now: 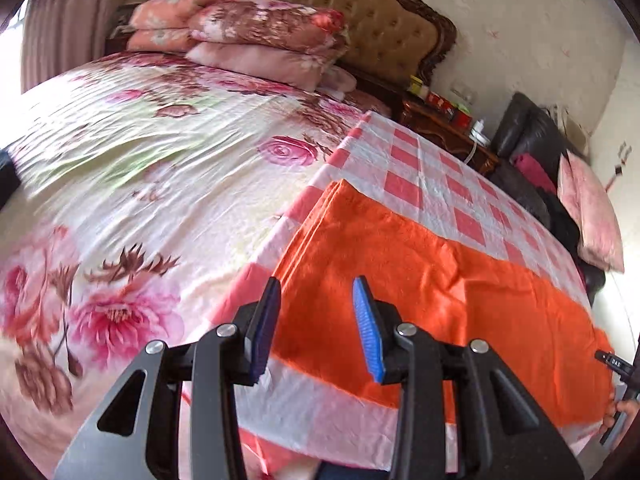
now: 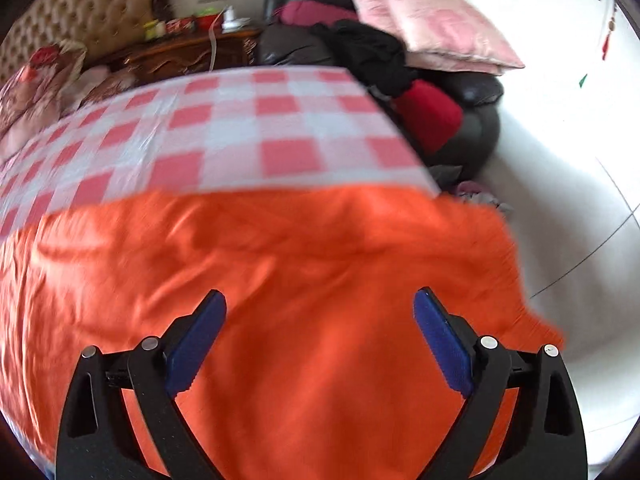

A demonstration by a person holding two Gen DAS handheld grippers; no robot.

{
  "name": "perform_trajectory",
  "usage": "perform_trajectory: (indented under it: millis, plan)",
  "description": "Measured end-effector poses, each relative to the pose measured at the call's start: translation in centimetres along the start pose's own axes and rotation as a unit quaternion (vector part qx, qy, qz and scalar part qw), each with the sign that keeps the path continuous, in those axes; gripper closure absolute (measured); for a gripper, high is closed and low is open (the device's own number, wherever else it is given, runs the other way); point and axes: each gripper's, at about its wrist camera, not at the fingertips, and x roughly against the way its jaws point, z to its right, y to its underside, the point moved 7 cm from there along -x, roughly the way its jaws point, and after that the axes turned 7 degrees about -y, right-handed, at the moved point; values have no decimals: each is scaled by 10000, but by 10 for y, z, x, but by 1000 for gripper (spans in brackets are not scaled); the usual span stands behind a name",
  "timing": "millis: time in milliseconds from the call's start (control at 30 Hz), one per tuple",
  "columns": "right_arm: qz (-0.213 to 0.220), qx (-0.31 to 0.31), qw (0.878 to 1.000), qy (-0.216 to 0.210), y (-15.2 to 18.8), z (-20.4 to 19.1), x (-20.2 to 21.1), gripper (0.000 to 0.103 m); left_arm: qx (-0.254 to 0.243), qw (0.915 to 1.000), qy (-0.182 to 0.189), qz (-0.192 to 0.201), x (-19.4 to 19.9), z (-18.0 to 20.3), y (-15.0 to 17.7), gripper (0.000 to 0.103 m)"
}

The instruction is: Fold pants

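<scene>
The orange pants (image 1: 440, 264) lie as a long folded strip across a pink and white checked cloth (image 1: 440, 184), with layered edges at their left end. My left gripper (image 1: 318, 284) hovers over that left end, its jaws partly apart, and nothing is pinched between the blue pads. In the right wrist view, which is blurred, my right gripper (image 2: 320, 294) stands wide open above the pants (image 2: 280, 248), holding nothing. The pants' right end hangs past the checked cloth's (image 2: 240, 132) edge.
A floral bed sheet (image 1: 140, 180) spreads to the left, with stacked quilts (image 1: 256, 40) by the headboard. A wooden nightstand (image 1: 448, 128) and a black sofa (image 2: 472, 120) with clothes and a pink pillow (image 2: 432, 20) stand behind. The white floor (image 2: 560, 200) lies to the right.
</scene>
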Motion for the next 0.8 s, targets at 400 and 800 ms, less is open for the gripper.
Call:
perform_trajectory:
  millis: [400, 800]
  plan:
    - [-252, 39, 9995, 175, 19, -19, -11, 12, -1260, 9905, 68, -543, -65, 20, -15, 93]
    - [-93, 662, 9975, 243, 19, -49, -6, 11, -1176, 9913, -165, -568, -63, -1, -27, 91]
